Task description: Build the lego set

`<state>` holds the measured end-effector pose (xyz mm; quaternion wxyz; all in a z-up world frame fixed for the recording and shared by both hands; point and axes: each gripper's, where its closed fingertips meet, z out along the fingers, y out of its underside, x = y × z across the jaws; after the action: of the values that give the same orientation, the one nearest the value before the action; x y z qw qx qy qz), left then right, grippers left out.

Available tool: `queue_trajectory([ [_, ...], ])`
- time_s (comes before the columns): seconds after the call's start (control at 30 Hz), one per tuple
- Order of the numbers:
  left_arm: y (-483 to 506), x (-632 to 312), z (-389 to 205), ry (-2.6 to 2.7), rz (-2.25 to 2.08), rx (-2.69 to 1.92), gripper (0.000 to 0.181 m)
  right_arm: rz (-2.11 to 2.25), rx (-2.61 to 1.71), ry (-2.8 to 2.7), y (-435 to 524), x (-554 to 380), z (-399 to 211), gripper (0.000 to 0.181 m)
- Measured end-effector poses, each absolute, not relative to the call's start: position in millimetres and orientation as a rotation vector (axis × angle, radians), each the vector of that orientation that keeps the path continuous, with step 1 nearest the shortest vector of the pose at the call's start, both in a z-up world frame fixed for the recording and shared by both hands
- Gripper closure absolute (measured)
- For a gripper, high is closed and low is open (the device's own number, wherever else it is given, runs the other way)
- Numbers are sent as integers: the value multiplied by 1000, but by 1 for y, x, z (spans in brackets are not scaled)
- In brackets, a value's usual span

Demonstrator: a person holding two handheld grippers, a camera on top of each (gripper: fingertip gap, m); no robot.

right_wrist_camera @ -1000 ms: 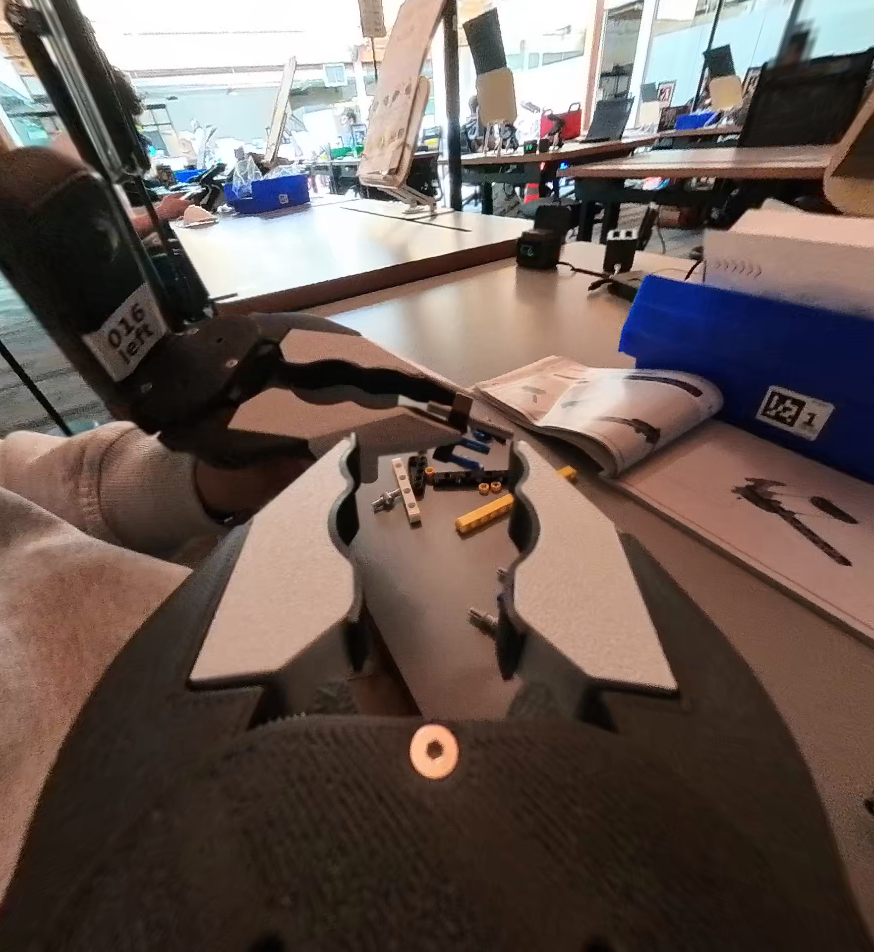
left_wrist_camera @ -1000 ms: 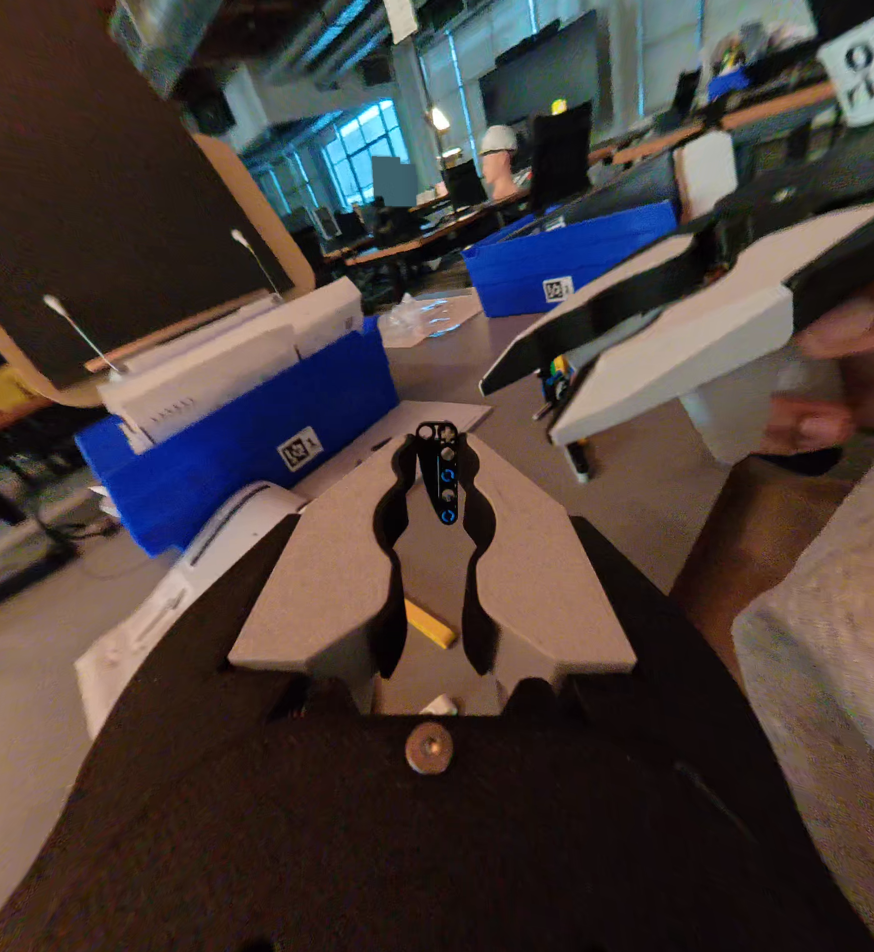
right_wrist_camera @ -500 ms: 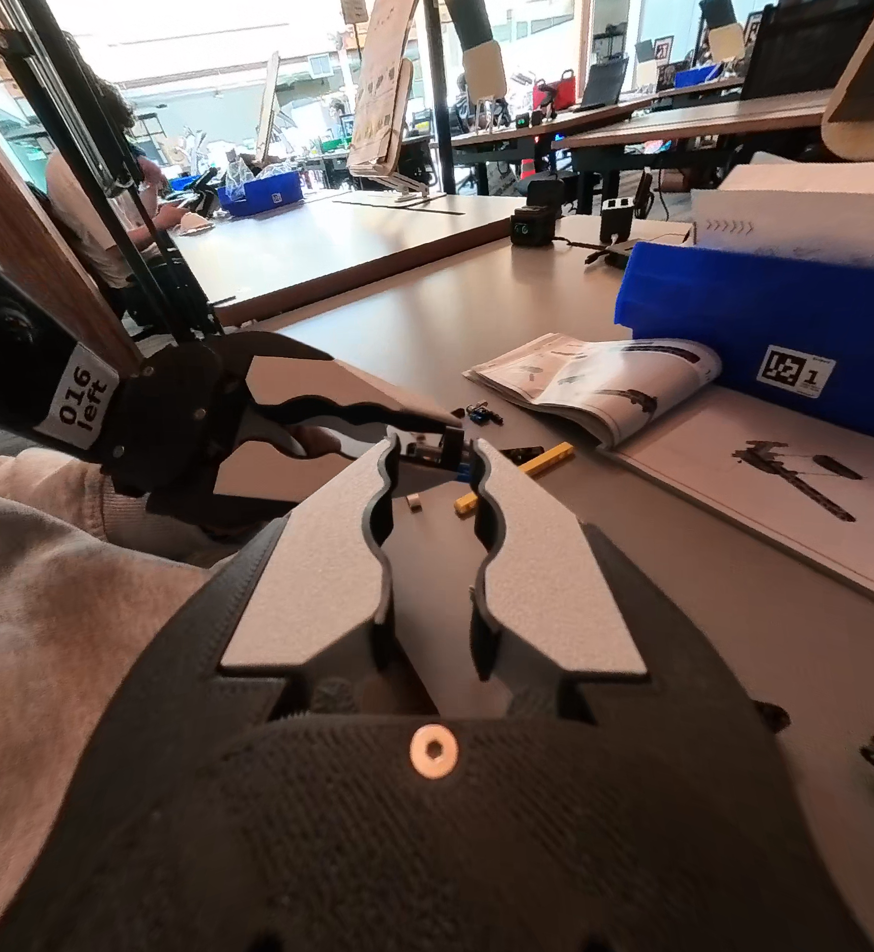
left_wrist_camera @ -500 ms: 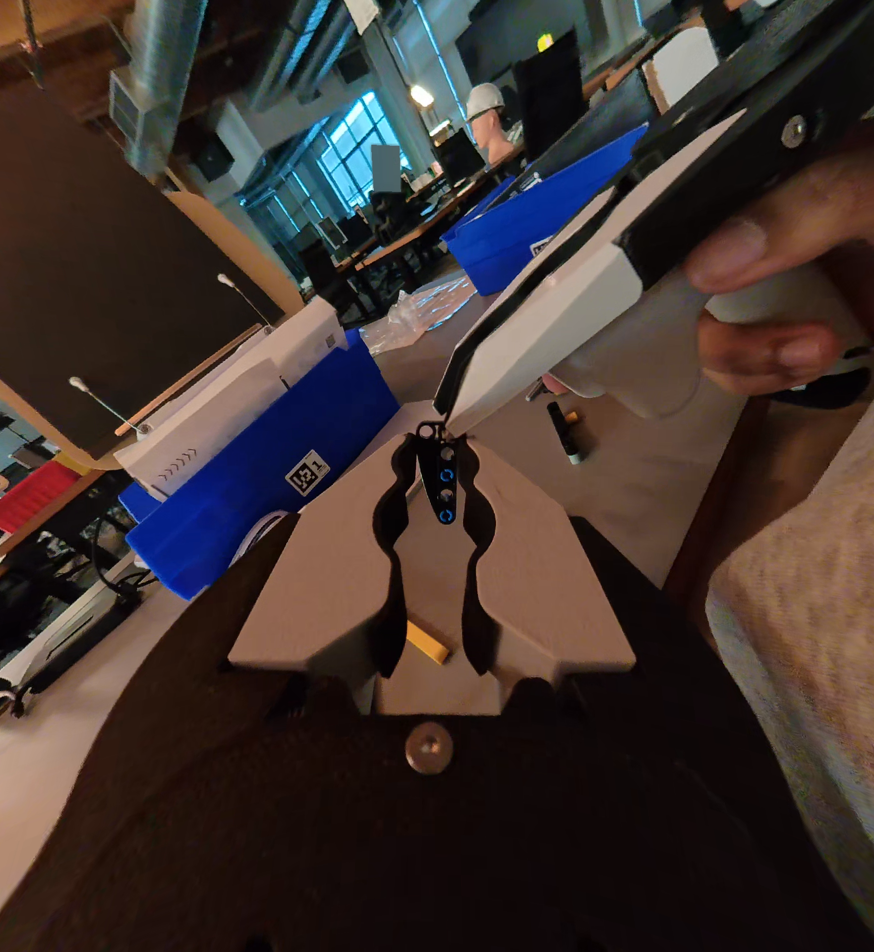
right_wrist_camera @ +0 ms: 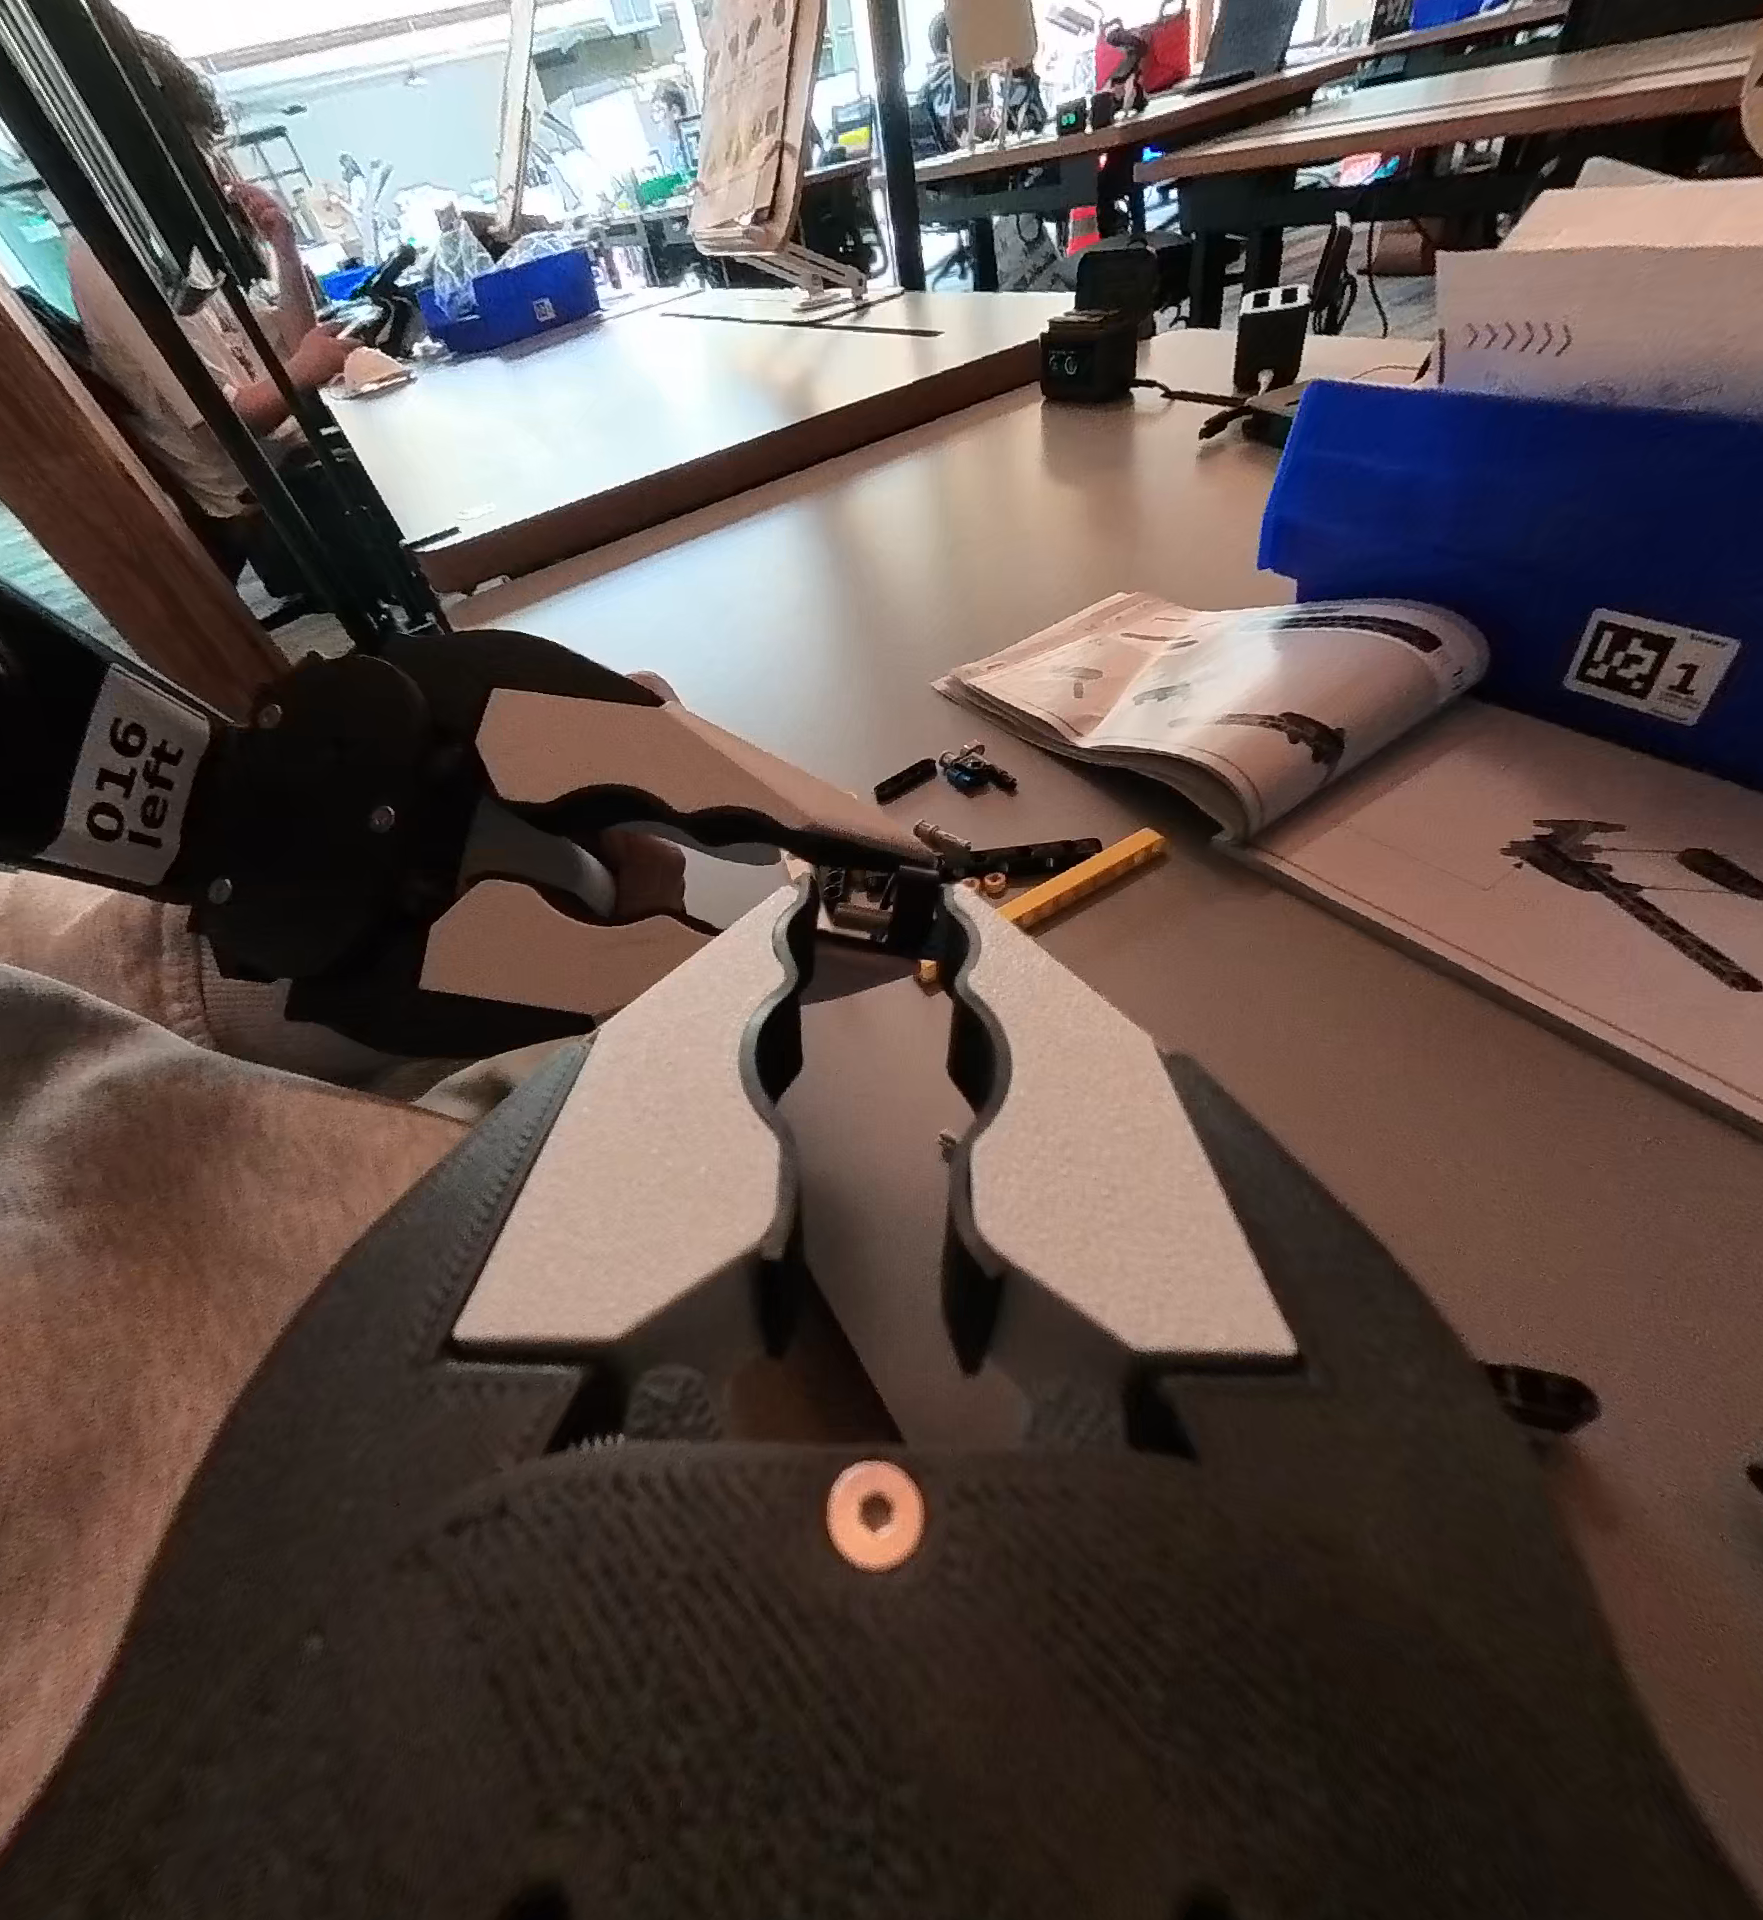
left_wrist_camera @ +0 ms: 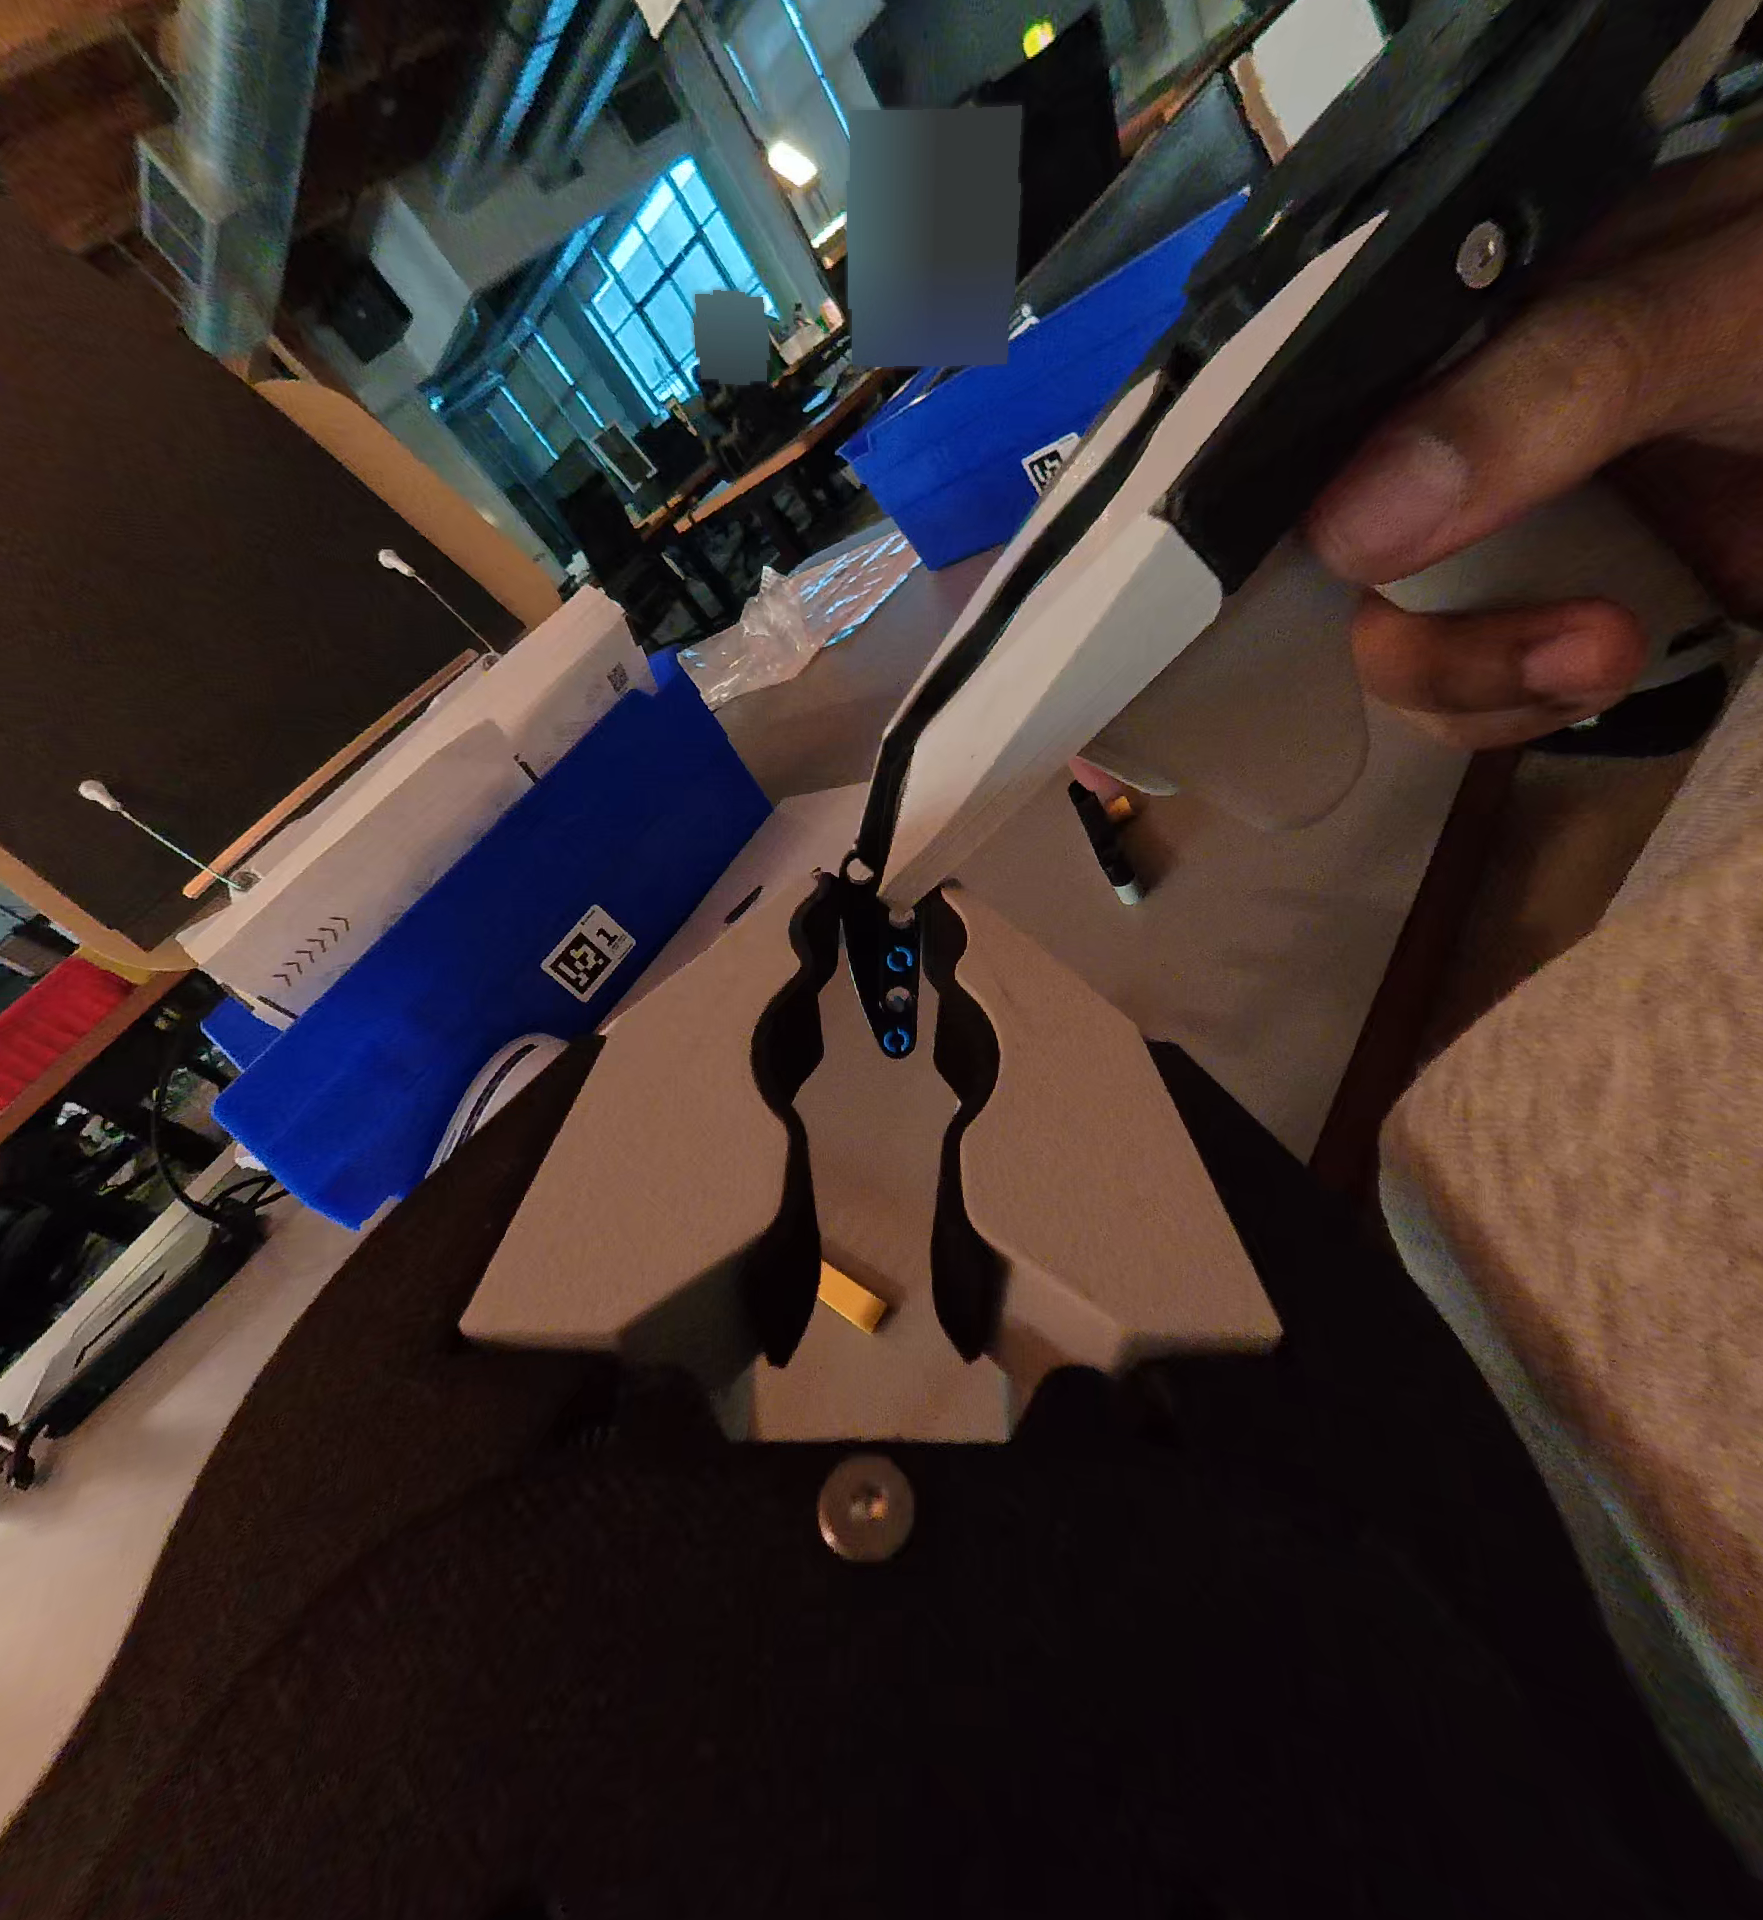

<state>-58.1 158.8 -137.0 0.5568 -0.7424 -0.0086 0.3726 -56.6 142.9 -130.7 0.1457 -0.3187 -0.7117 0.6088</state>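
Black beam [left_wrist_camera: 887, 987] with blue pins, pinched at twelve o'clock in the left wrist view, clear of the table [right_wrist_camera: 752, 582]. Left gripper [left_wrist_camera: 882, 914] clenched on it, tips tight against both faces. Coming in from two o'clock, right gripper [right_wrist_camera: 877, 914], also squeezed down, gripping a small black part [right_wrist_camera: 872, 909] and touching it to the far end of the beam. Looks like a push-fit in the air, part onto beam, no support underneath.

Down on the table in the right wrist view: yellow bar [right_wrist_camera: 1085, 878] at one o'clock just beyond the tips, loose pieces [right_wrist_camera: 944, 774] a little farther at twelve, open booklet [right_wrist_camera: 1220, 696] at two, blue bin [right_wrist_camera: 1531, 540] behind it.

Plenty to go wrong here. Push slightly off line and no seating, only a beam twisting in the left grip. Too much force and a likely slip out of those smooth tips, down among the loose pieces or off the near edge. Ease the right grip before the click and a probable dropped part. Hard to tell from either view whether hole and peg line up.
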Motion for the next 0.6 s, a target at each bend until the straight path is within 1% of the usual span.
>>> queue_trajectory([
  [0.27,161,-56,-137,0,882,-1757,169,1777,-946,-2061,144,-56,-132,163],
  [0.43,162,-56,-140,8,873,-1774,169,1820,-1006,-2078,147,-57,-133,160],
  [0.5,162,-55,-144,25,865,-1791,169,1834,-1046,-2081,149,-59,-133,170],
  [0.6,161,-56,-148,41,873,-1818,169,1849,-1099,-2094,153,-60,-136,172],
])
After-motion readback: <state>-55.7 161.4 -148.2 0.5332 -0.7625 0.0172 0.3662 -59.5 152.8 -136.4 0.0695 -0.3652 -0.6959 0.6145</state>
